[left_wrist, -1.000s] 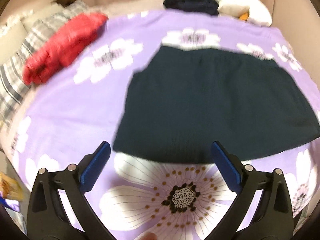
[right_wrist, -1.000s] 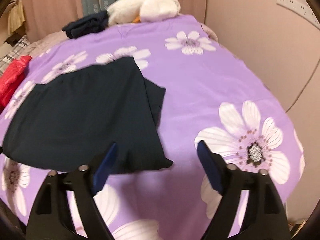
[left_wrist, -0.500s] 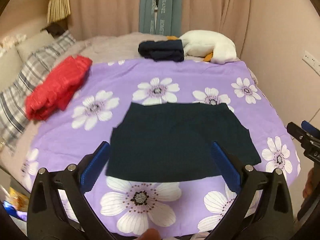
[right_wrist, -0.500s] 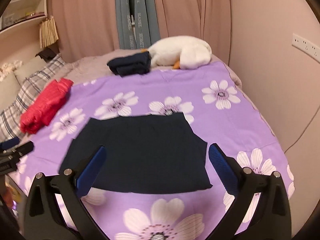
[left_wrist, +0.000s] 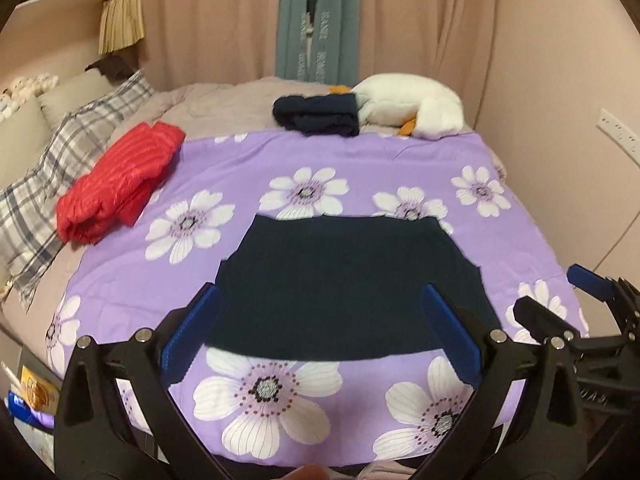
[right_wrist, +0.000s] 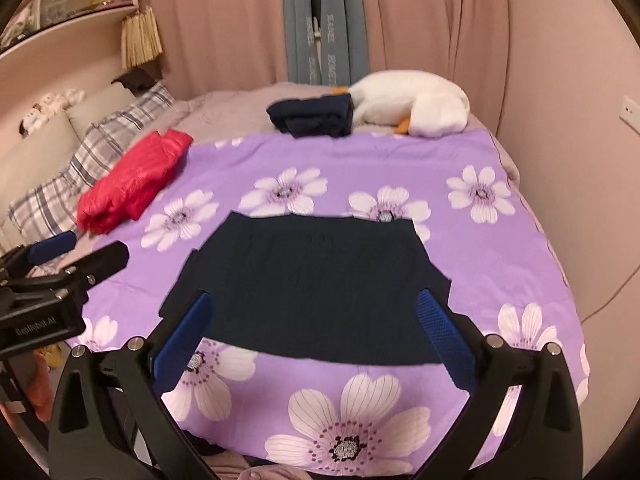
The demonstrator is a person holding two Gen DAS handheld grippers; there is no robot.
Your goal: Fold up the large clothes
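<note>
Bare sheet beyond folded garment

We held the left gripper tilted downward, its jaws spread wide with nothing gripped. Just to its right we held the right gripper at a similar tilt, its jaws having just opened fully, also empty.

So the flat garment sits mid-frame on the flowered sheet, which covers the bed. Upper left of it, at the sheet's edge, there's a puffy jacket, with a checked pillow further left. At the top of the sheet, centre, a folded pile of clothes lies touching a plush goose on its right. Curtains hang behind the bed, and a wall socket is far right.
</note>
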